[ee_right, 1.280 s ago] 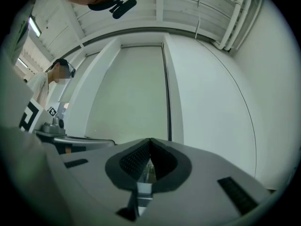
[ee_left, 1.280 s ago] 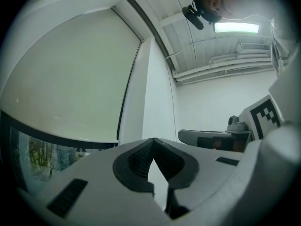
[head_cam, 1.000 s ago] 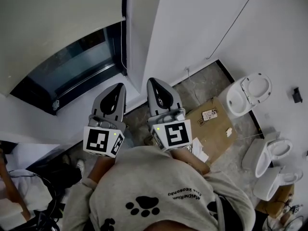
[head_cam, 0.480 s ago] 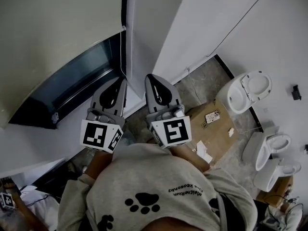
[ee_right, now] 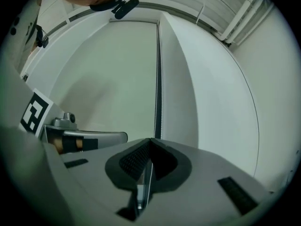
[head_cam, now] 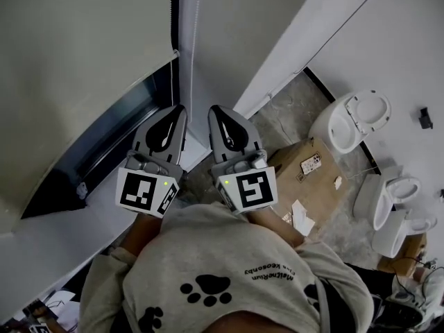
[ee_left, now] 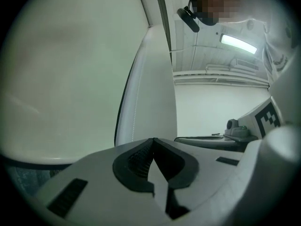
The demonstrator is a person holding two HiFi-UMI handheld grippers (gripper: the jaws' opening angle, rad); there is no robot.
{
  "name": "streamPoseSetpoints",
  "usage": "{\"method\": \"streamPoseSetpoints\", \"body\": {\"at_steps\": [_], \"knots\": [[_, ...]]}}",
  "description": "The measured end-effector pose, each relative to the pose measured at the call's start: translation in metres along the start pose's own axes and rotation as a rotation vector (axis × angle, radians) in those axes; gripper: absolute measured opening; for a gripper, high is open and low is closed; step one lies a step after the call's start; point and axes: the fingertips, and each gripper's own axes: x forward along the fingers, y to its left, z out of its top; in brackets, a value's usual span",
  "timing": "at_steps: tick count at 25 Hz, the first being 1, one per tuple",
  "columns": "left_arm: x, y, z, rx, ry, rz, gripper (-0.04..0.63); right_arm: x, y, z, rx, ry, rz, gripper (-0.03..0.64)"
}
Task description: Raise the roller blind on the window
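Roller blind (head_cam: pixel 83 82) pale, plain, drawn low, narrow strip of dark window glass (head_cam: pixel 118 141) bare beneath its bottom edge. Hanging ahead and to left of left gripper (head_cam: pixel 181 108) and right gripper (head_cam: pixel 214 108), untouched; both side by side, jaws pressed together, empty.

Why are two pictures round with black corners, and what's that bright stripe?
Left gripper view: the wide lens bends everything and darkens the corners; the bright stripe is a ceiling lamp; the left claw up close is blurry. Right gripper view: same bend, bowing the wall beside the roller blind. Head view: dim, even light, less bent.
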Motion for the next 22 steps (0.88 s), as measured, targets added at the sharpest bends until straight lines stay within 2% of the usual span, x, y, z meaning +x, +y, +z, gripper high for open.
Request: {"method": "streamPoseSetpoints", "body": {"at_steps": [5, 16, 17, 18, 22], "knots": [[0.018, 0.013, -0.002, -0.01, -0.01, -0.037, 0.008, 0.017, -0.007, -0.004, -0.002, 0.014, -0.031, 0.009], [0.062, 0.032, -0.006, -0.018, 0.03, -0.076, 0.011, 0.034, -0.017, -0.003, 0.007, 0.012, -0.009, 0.009], [0.065, 0.034, -0.005, -0.022, 0.036, -0.081, 0.044, 0.037, -0.017, -0.001, 0.013, 0.007, -0.003, 0.009], [0.069, 0.036, -0.004, -0.026, 0.042, -0.086, 0.107, 0.04, -0.017, 0.002, 0.014, 0.004, 0.004, 0.009], [0.082, 0.046, -0.004, -0.019, 0.061, -0.072, 0.115, 0.047, -0.02, 0.003, 0.012, 0.023, 0.01, 0.009]]}}
